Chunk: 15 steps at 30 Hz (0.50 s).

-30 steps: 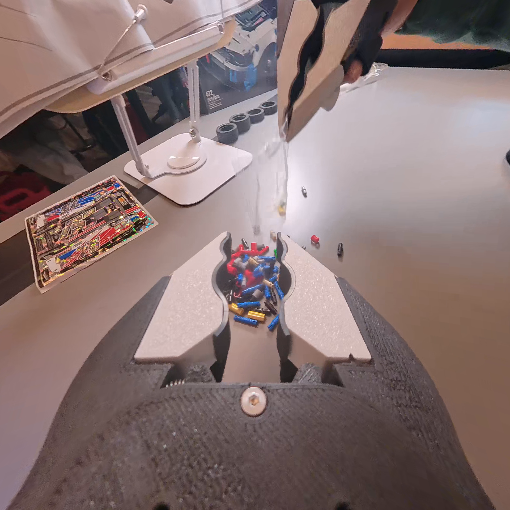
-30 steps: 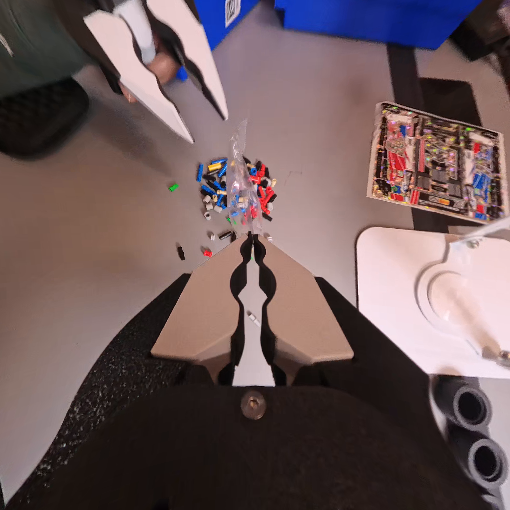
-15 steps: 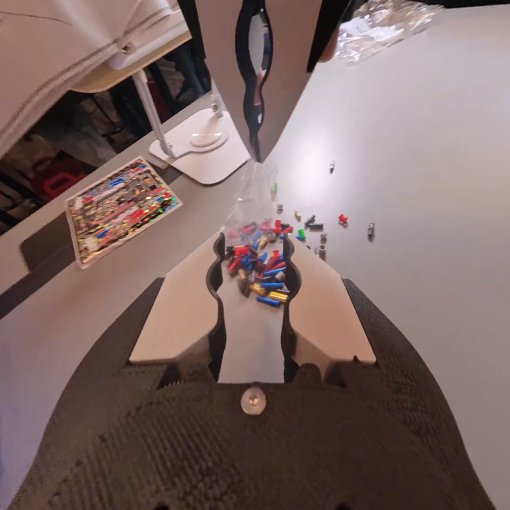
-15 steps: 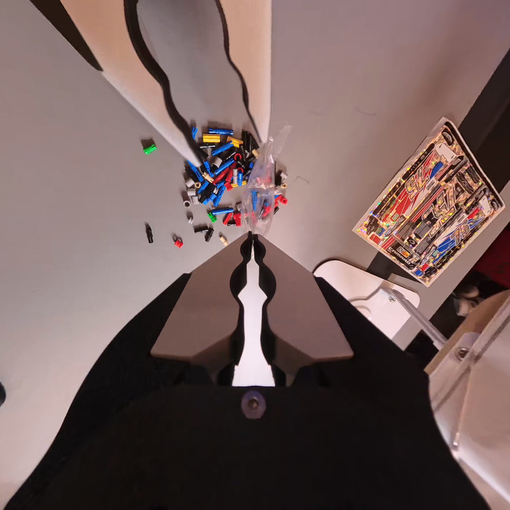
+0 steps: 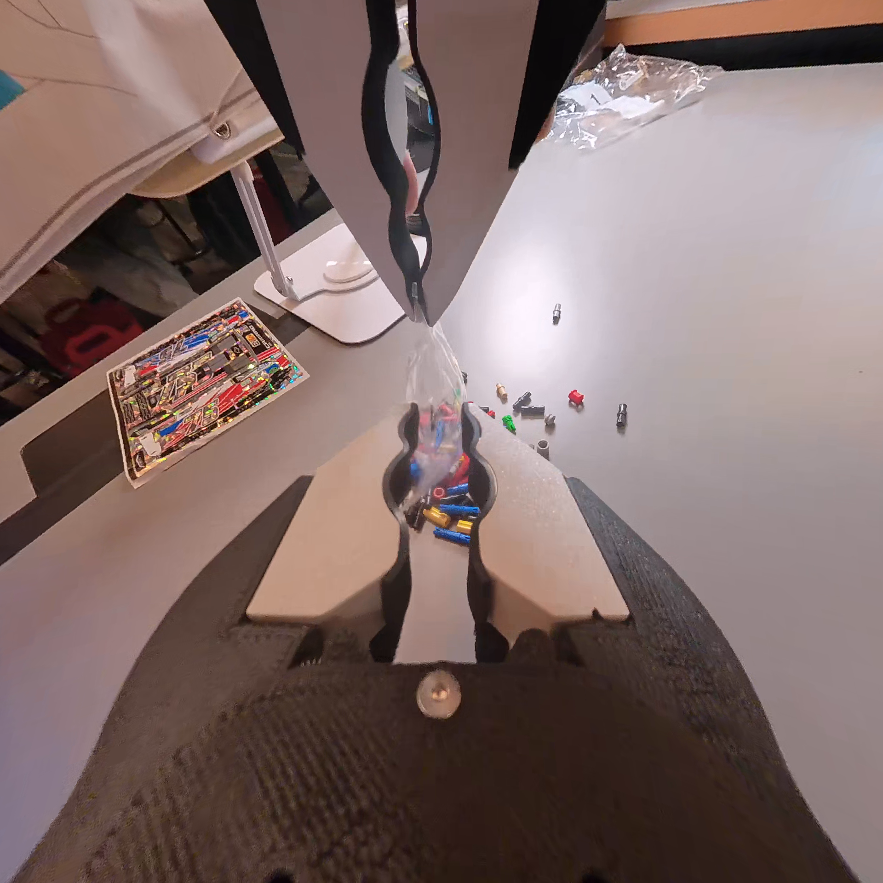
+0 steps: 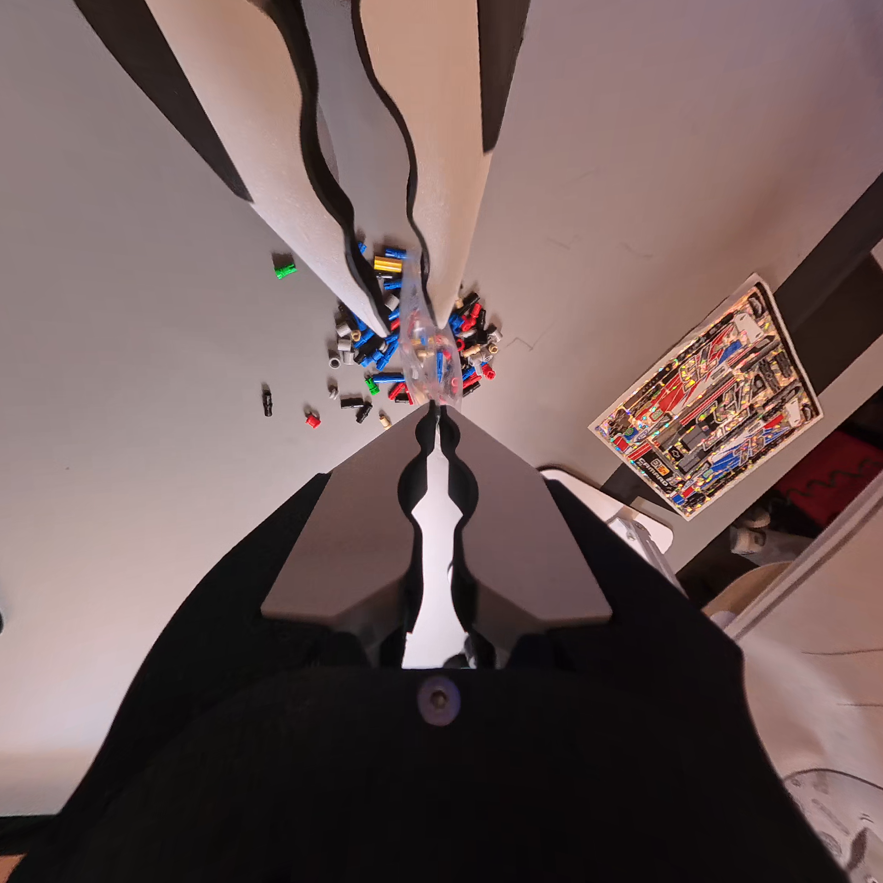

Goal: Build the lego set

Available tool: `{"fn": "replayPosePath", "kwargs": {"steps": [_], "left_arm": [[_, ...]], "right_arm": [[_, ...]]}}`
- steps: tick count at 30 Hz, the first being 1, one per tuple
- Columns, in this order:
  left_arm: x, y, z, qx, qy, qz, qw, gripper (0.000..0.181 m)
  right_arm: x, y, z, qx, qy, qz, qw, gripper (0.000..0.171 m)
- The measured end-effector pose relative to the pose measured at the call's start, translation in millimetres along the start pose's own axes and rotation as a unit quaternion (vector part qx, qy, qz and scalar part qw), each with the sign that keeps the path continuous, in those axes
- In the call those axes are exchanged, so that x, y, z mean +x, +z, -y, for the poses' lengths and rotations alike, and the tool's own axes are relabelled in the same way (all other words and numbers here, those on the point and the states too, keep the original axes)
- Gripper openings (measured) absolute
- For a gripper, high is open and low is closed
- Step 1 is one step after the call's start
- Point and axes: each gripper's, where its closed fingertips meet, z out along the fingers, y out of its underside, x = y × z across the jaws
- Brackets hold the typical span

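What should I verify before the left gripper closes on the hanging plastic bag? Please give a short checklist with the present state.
1. right gripper pinches the top of the plastic bag: ok.
2. Bag hangs between the fingers of the left gripper: ok.
3. Left gripper open enough to take it: ok.
4. Bag fully emptied: not ok, a few small pieces seem to be inside.
5. pile of lego pins lies on the table under the bag: ok.
6. sticker sheet apart from the pile: ok.
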Motion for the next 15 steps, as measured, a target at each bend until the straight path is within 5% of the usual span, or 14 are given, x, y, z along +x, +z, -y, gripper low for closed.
{"fn": "replayPosePath", "kwargs": {"steps": [15], "left_arm": [[-13.6,-7.1,11.8,0.041,-0.009,0.037,0.998,0.005]], "right_arm": [[4.4,-13.3,1.5,0.109,0.028,-0.072,0.991,0.0]]}}
